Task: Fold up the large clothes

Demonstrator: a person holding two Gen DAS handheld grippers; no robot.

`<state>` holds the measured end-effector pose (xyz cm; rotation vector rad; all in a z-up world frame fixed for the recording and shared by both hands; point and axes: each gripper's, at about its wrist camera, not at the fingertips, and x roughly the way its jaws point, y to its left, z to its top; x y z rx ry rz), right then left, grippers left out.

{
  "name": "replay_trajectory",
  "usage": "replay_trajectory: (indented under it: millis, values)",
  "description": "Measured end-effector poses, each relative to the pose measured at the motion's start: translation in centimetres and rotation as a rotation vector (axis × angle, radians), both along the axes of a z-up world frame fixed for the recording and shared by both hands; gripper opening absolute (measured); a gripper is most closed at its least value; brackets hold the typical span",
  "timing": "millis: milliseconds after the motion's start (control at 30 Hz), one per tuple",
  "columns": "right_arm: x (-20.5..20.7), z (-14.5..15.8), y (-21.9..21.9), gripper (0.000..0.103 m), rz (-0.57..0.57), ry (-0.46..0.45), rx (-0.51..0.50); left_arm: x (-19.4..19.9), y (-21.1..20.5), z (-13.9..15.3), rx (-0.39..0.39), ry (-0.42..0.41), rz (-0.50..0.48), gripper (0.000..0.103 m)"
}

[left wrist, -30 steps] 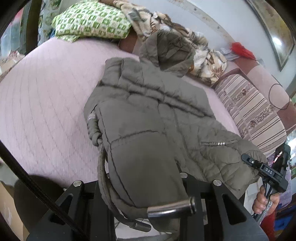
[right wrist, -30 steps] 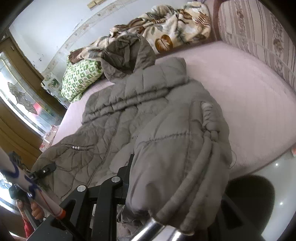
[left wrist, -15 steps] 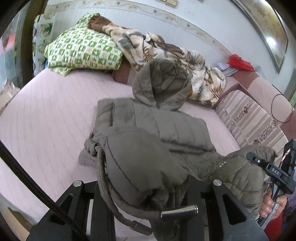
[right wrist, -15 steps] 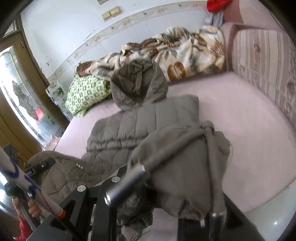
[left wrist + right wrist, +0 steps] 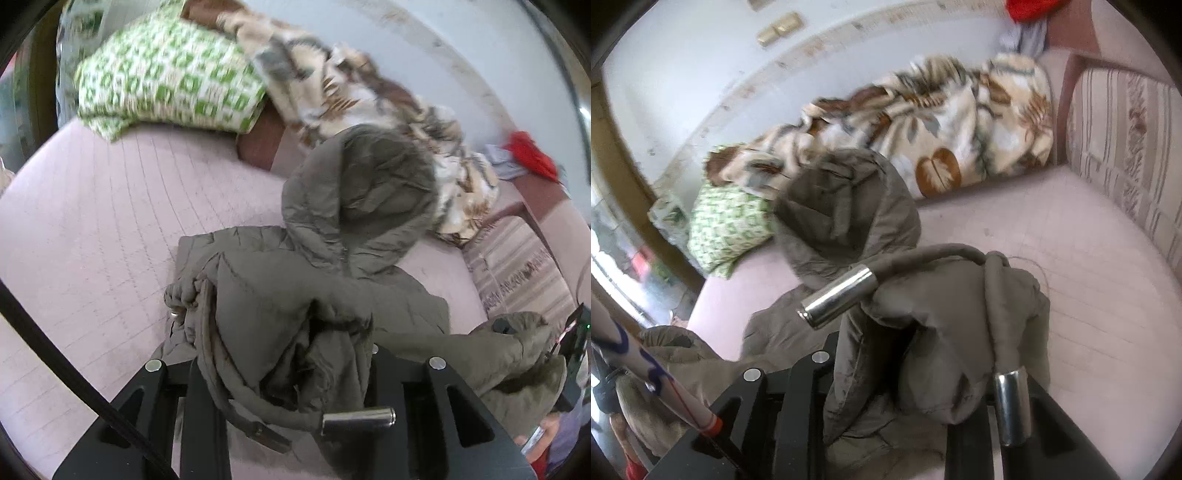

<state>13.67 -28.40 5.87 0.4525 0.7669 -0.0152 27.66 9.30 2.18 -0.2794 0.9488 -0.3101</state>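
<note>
On bed [image 5: 92, 221] | L claw [image 5: 291, 369] opening, jacket [image 5: 295, 295] hem between | R claw [image 5: 905, 373] grips hem

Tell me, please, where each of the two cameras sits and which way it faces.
Left wrist: sits on the left claw, looks down along it across the pink bed toward the green pillow; its black fingers grip the grey jacket; the right claw shows at the right edge.
Right wrist: sits on the right claw, faces the floral blanket and wall; the left claw shows at lower left.
Shared: jacket, hood, pillow, blanket, bed.
</note>
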Motion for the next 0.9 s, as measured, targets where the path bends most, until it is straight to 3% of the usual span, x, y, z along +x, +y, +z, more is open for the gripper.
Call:
replay_trajectory:
  millis: [267,467,600,667,800,867,900]
  values:
    - [9.2,-5.8,-2.1,0.036,-0.1,0.145,0.054,8.4,-0.5,-4.7,-0.036,0.153,0.098,0.041]
    - [13.5,-9.2,-2.5,0.041,-0.162,0.207,0.06,10.2,1.2,-4.9,-0.224,0.175,0.096,0.055]
    - [14.7,-9.1,-3.5,0.046,-0.188,0.205,0.083,9.8,2.9,-3.1,-0.335,0.116,0.074,0.064]
    - [14.7,-8.3,-3.8,0.054,-0.2,0.185,0.079,9.4,3.6,-1.6,-0.319,0.063,0.085,0.068]
    - [14.4,-6.4,-4.1,0.072,-0.208,0.137,0.072,8.3,3.6,1.2,-0.19,-0.004,0.08,0.069]
    - [13.9,-4.8,-3.5,0.085,-0.215,0.093,-0.012,7.5,3.3,2.1,-0.105,-0.026,0.088,0.069]
    - [13.6,-3.8,-3.0,0.086,-0.22,0.072,-0.077,6.8,3.0,2.5,-0.057,-0.037,0.091,0.069]
